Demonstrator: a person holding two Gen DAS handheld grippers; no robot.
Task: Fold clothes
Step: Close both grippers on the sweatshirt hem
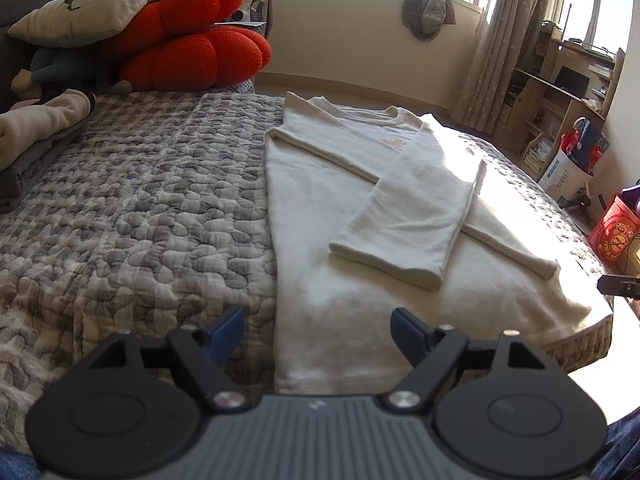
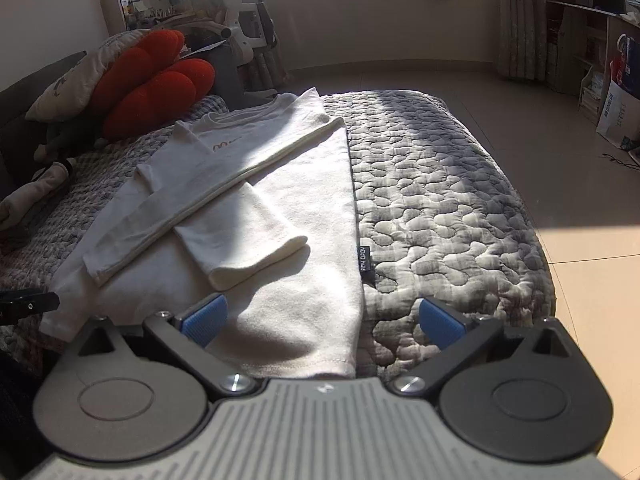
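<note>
A cream long-sleeved shirt [image 1: 320, 208] lies flat on the quilted grey bed, both sleeves [image 1: 416, 216] folded across its front. It also shows in the right wrist view [image 2: 280, 216]. My left gripper [image 1: 318, 332] is open and empty, hovering just above the shirt's near hem at its left corner. My right gripper [image 2: 322, 320] is open and empty above the hem's right corner, straddling the shirt's side edge. The other gripper's tip shows at the edge of each view [image 1: 618, 285] [image 2: 28, 302].
The grey quilt [image 1: 140, 216] covers the bed. Red cushions [image 1: 192, 40] and a pillow [image 1: 92, 8] sit at the headboard. Folded clothes [image 1: 36, 132] lie at the left. Shelves and bags [image 1: 576, 148] stand by the window; tiled floor [image 2: 580, 200] runs along the right.
</note>
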